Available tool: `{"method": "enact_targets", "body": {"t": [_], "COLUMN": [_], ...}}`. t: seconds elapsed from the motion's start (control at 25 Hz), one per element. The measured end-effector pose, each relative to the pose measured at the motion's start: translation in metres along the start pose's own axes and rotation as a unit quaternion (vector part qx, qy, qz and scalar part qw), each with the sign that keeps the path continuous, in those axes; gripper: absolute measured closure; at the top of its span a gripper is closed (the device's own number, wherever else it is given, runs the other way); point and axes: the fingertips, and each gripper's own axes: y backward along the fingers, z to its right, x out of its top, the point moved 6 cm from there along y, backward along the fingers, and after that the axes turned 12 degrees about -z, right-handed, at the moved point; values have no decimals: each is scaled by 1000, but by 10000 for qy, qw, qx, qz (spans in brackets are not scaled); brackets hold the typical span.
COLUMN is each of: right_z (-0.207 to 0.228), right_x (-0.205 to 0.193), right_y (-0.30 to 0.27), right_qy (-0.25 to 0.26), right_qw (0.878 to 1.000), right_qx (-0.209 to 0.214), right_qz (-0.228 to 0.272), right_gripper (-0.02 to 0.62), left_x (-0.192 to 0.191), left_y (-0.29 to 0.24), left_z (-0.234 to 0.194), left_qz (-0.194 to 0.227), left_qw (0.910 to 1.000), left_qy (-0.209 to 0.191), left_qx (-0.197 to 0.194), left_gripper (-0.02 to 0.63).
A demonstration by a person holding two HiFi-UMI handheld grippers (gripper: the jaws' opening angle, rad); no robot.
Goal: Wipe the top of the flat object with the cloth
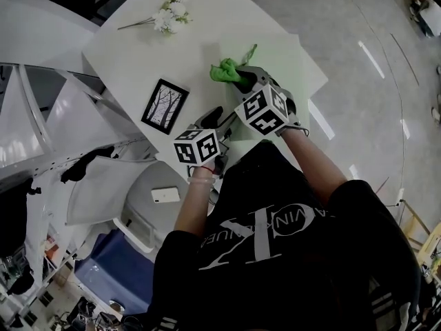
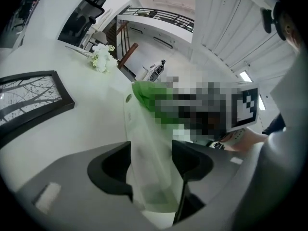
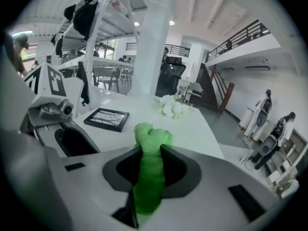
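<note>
— Jaws on the right gripper (image 3: 149, 152): clamped on the green cloth (image 3: 153, 134), which is bunched into a wad that pokes out past the tips. Why hold it so?
— My read: a proud wad puts a soft front on the frame's face, with no hard jaw touching it. Left gripper (image 2: 151, 147): jaws stand wide, nothing solid gripped. Only a pale greenish smear (image 2: 154, 177) shows between them; cannot tell what it is.
— Purpose of the free one?
— Likely to steady the frame if it slides. It hangs near the table's near edge, just beside the right one.
— Flat object located?
— Black picture frame (image 1: 165, 106), tree print, lying face up on the white table (image 1: 131, 50), left of both grippers in the head view. Cloth is well apart from it; wiping not yet begun.
— Axis?
— Long side runs away from the person, far end leaning toward the white flower sprig (image 1: 171, 14). Strokes along that line would suit, I judge.
</note>
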Motion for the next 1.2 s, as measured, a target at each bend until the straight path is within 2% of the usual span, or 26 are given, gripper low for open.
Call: {"method": "enact_targets", "body": {"t": [0.16, 0.36, 1.2], "right_z": [-10, -8, 39], "right_x": [-2, -5, -76], "right_y": [-11, -11, 23], "right_qy": [349, 414, -606], "right_qw": [9991, 9985, 9952], "right_qx": [-108, -82, -418], "right_qz": [-208, -344, -649], "right_gripper": [514, 514, 514], "left_x": [-3, -4, -6], "left_y": [-1, -1, 0], "left_z": [-4, -6, -6], "left_qz": [-3, -7, -18], "left_qw": [9999, 9997, 9992], "left_qy": [165, 232, 367], "left_qx": [-8, 36, 143], "left_gripper": [333, 331, 332]}}
